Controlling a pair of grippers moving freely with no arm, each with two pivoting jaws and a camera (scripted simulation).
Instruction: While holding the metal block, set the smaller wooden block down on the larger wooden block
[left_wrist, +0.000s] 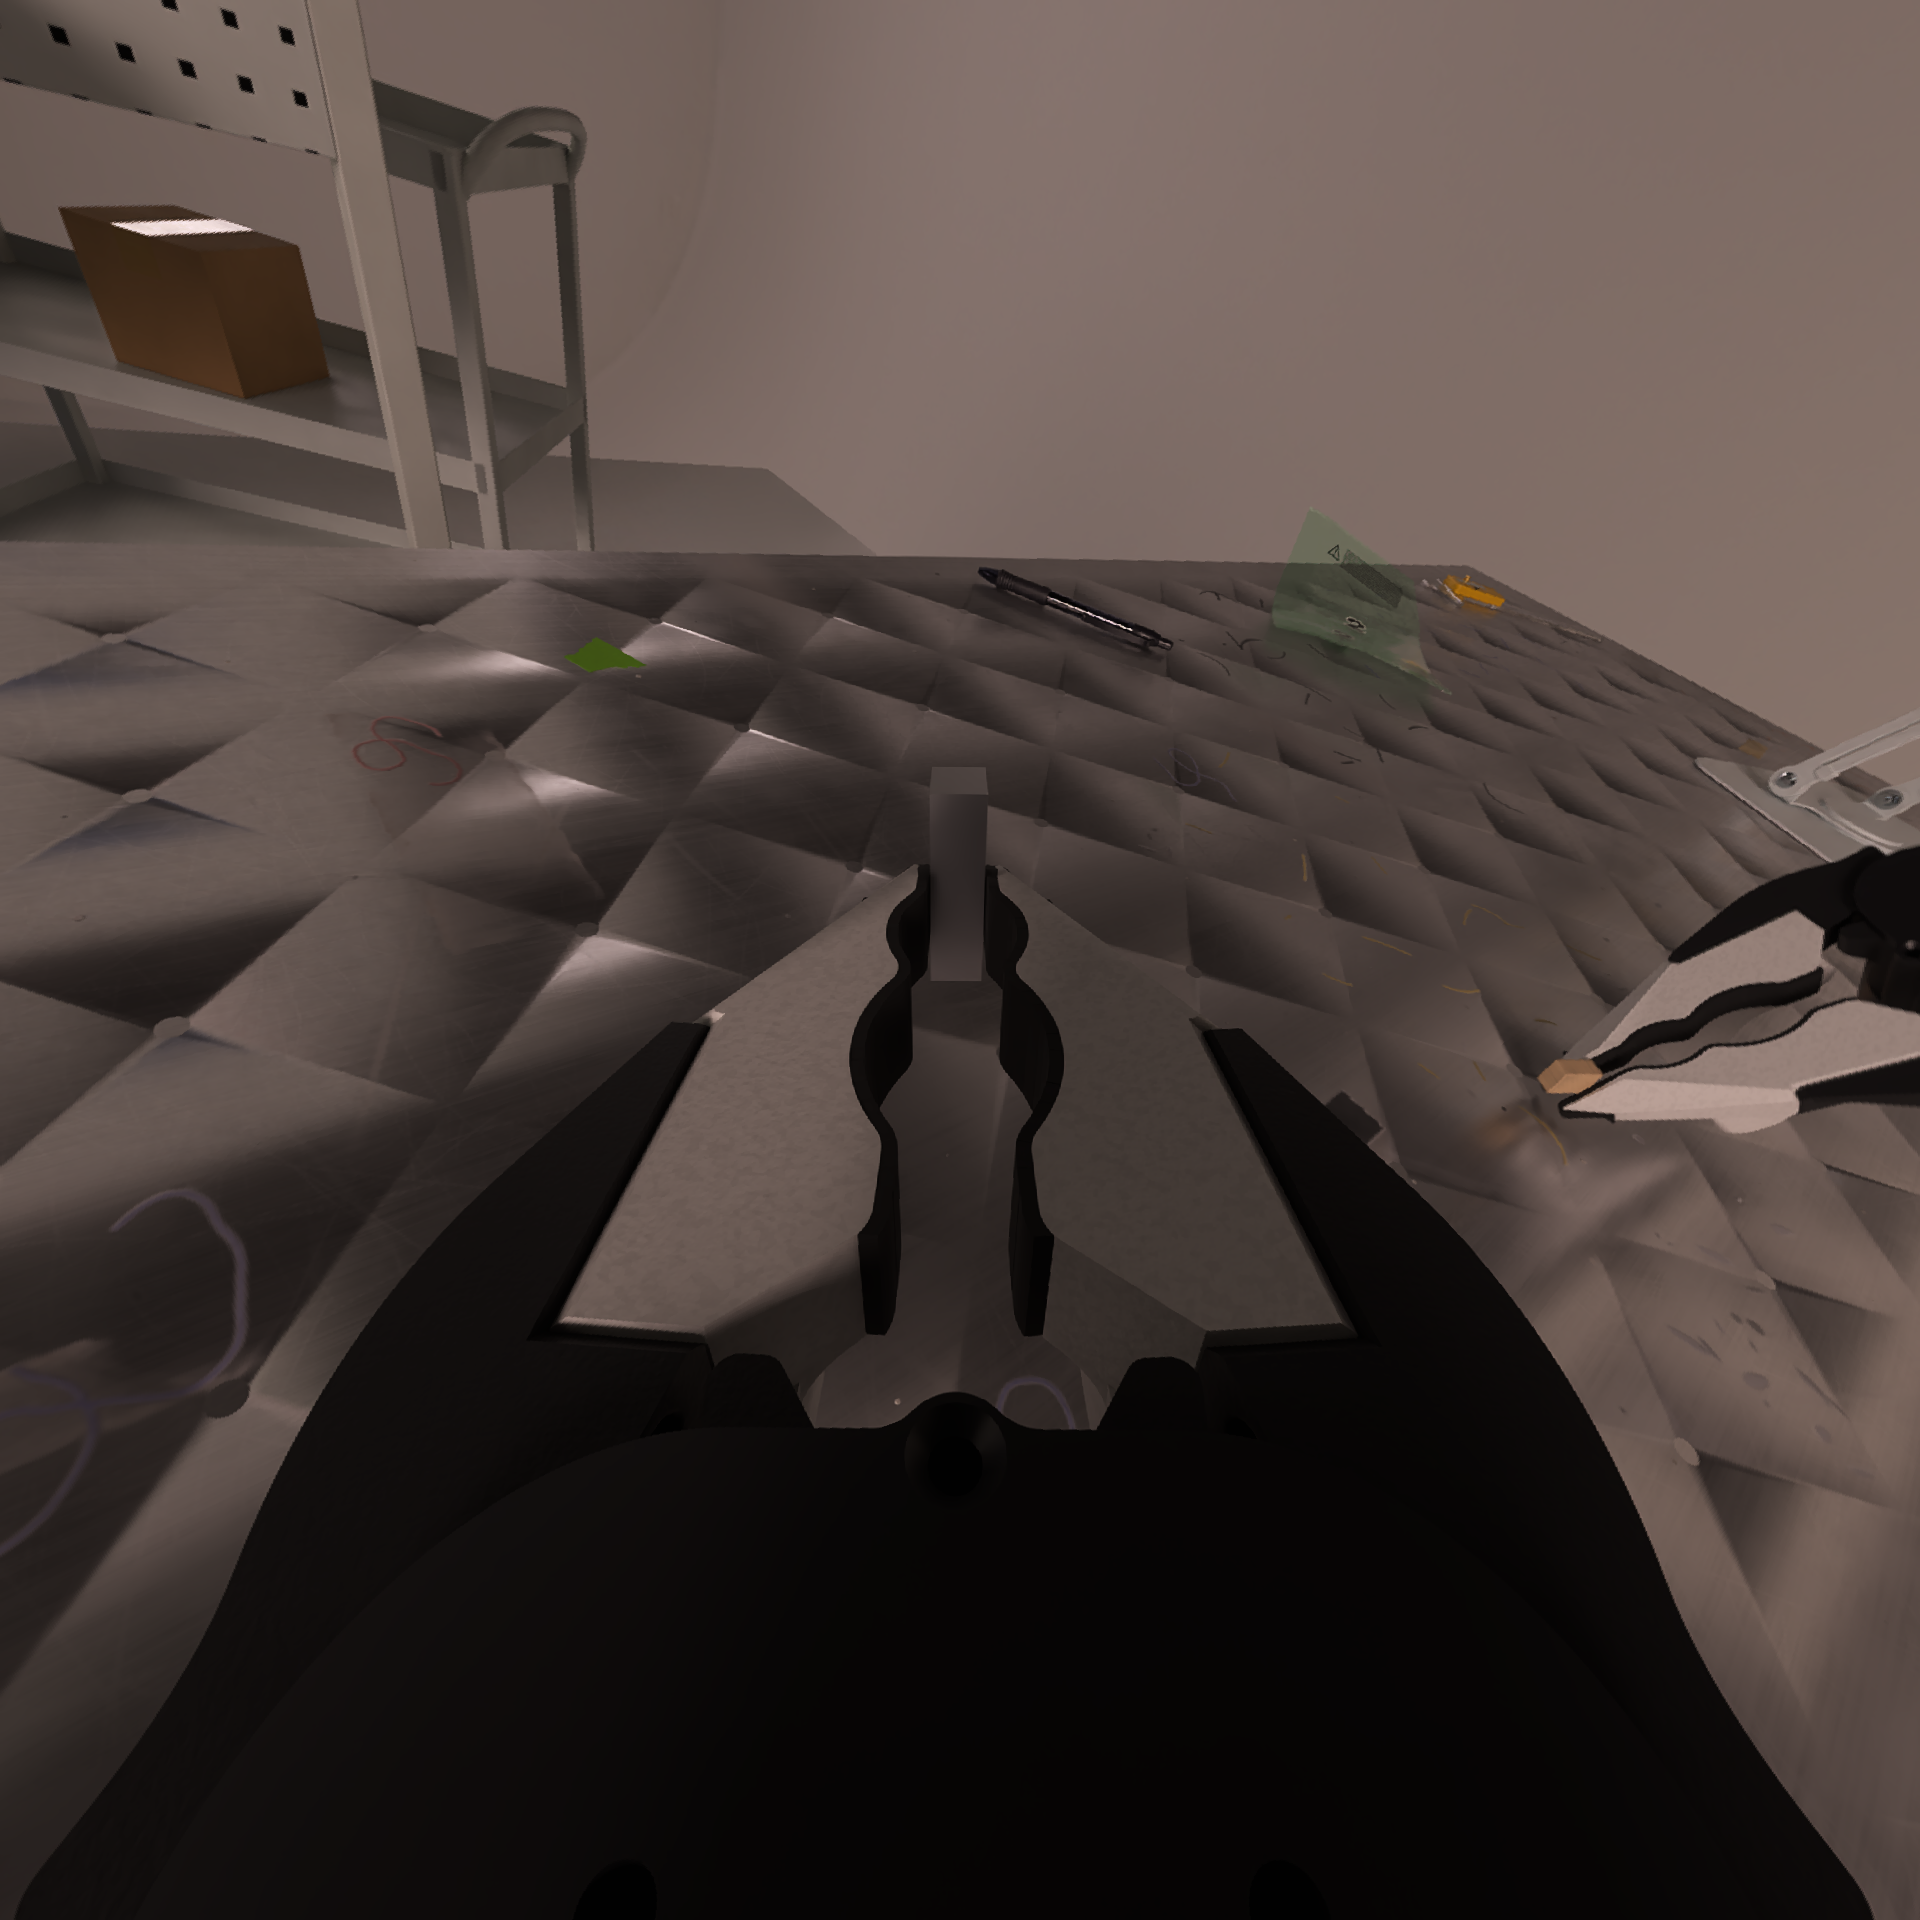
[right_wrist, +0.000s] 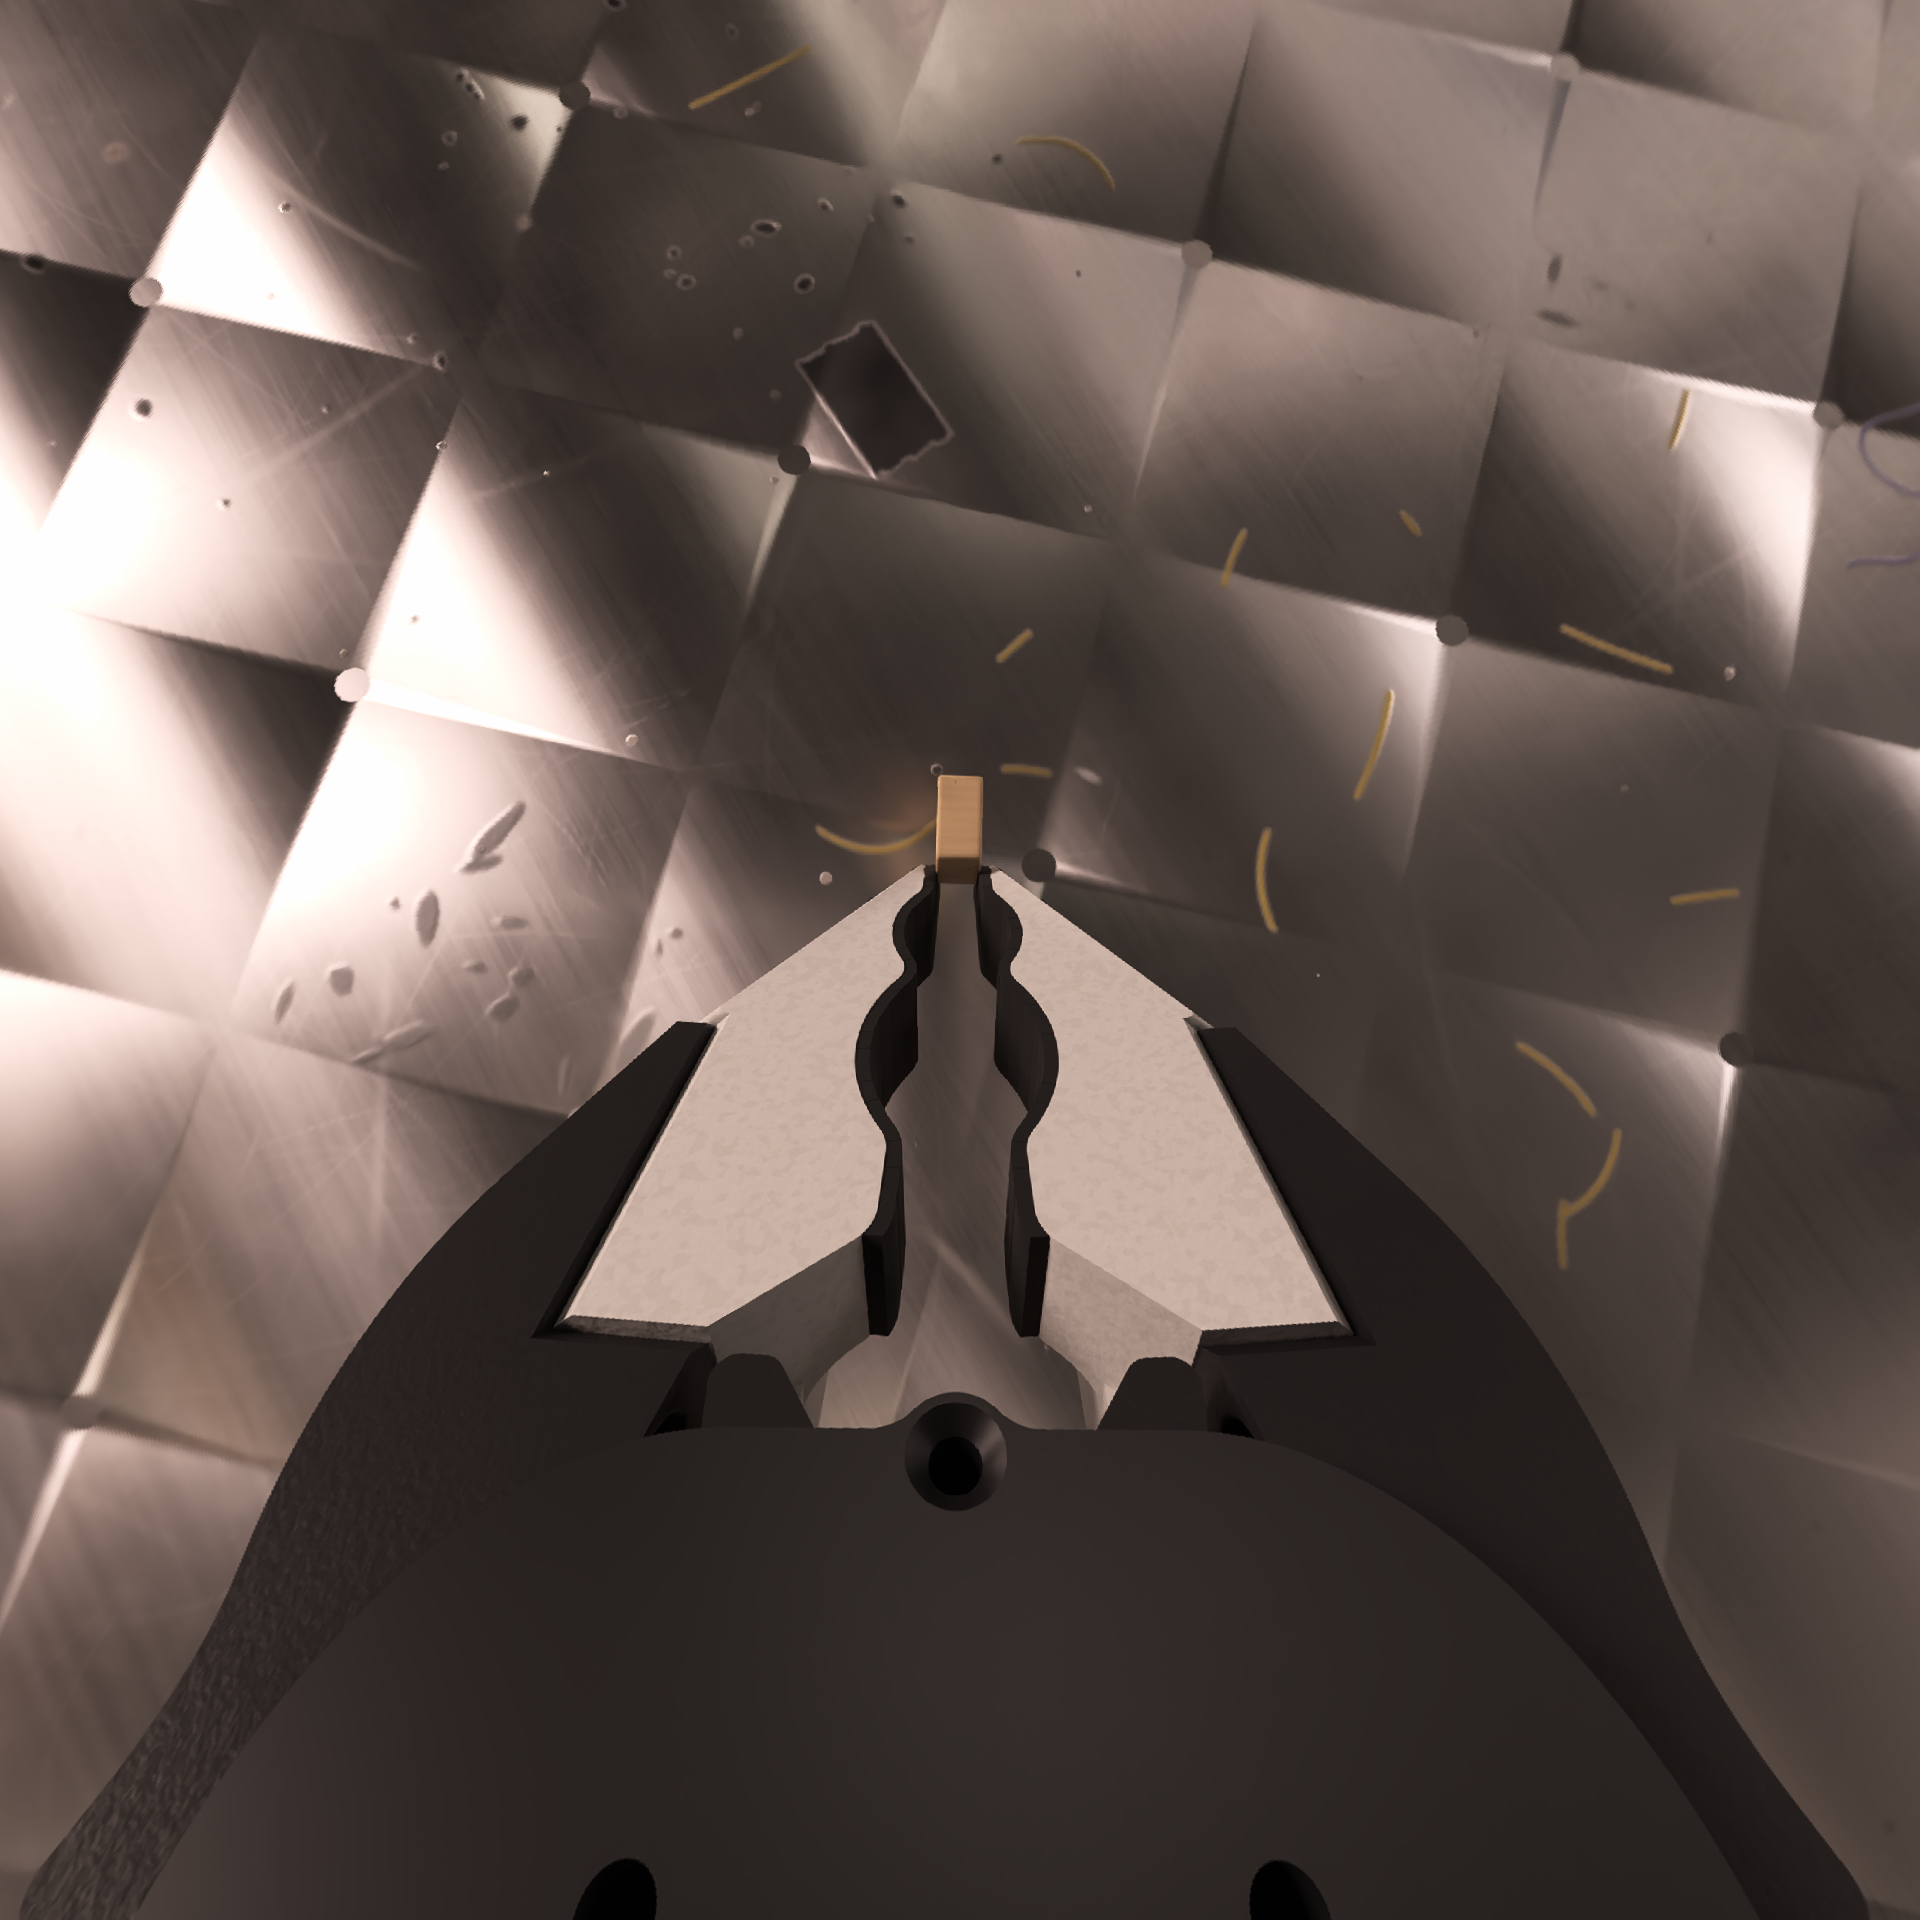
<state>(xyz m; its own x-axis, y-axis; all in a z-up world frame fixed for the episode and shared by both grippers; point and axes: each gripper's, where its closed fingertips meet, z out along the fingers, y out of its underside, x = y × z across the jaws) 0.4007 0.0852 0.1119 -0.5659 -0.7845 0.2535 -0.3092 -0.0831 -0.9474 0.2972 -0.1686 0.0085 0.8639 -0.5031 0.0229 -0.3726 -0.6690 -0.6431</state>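
Low over a dimpled metal table (left_wrist: 416, 935), the left gripper (left_wrist: 958, 894) points toward the far edge, its jaws clenched on the metal block (left_wrist: 958, 873), a grey bar that stands upright and juts past the fingertips. Open tabletop stretches ahead of it, with a green scrap (left_wrist: 603, 656) at far left, a black pen (left_wrist: 1075, 610) near the back edge and a translucent green sheet (left_wrist: 1345, 603) beside the far right corner. Beyond the table's back left edge stands a shelving unit (left_wrist: 384, 343) bearing a brown box (left_wrist: 197, 296).

At right, the right gripper (left_wrist: 1569, 1086) comes in from the table's right side, tips angled down close to the surface, well apart from the left gripper. Its jaws pinch the smaller wooden block (right_wrist: 958, 828), a tan piece held at the very fingertips. In the right wrist view the table under it shows bare but for yellow scratch marks and a dark rectangular patch (right_wrist: 873, 400) farther ahead. The larger wooden block cannot be seen in either view.
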